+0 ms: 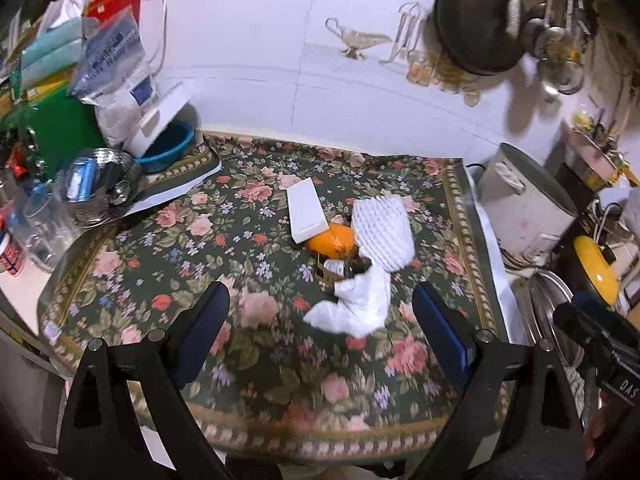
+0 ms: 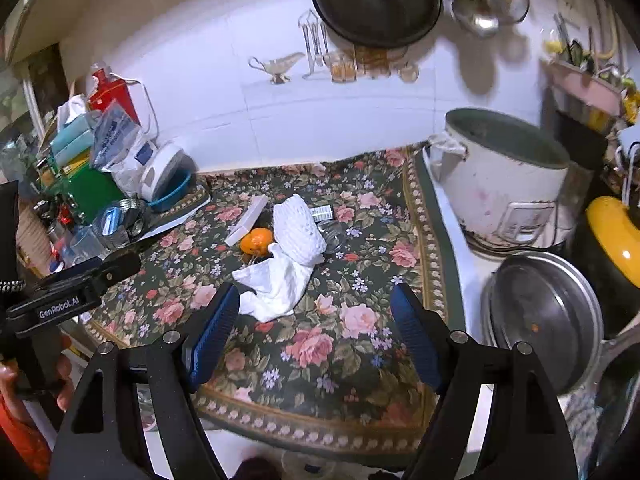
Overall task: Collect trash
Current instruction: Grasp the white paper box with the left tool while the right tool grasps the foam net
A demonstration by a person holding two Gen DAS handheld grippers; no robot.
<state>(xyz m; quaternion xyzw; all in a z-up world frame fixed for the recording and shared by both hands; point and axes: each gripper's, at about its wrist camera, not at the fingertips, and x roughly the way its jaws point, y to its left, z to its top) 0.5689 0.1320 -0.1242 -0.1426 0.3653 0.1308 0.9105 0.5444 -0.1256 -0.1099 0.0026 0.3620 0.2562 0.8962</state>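
Observation:
A small pile of trash lies mid-table on a floral cloth (image 1: 256,360) (image 2: 340,360): a crumpled white tissue (image 1: 354,304) (image 2: 276,284), a white foam fruit net (image 1: 382,234) (image 2: 298,230), an orange (image 1: 332,240) (image 2: 256,242), a flat white box (image 1: 306,210) (image 2: 248,218) and a small brown carton (image 1: 330,272). A clear plastic cup (image 2: 334,236) lies behind the net. My left gripper (image 1: 320,316) hovers open just short of the tissue, nothing between its blue pads. My right gripper (image 2: 316,312) is open too, its left pad (image 2: 218,320) near the tissue's edge.
A white rice cooker (image 2: 508,184) (image 1: 524,204), a steel lid (image 2: 544,320) and a yellow object (image 2: 616,232) crowd the right side. Bags, a blue basin (image 1: 168,148) and a steel bowl (image 1: 100,184) stand at the left. A dark wok (image 1: 476,20) hangs on the tiled wall.

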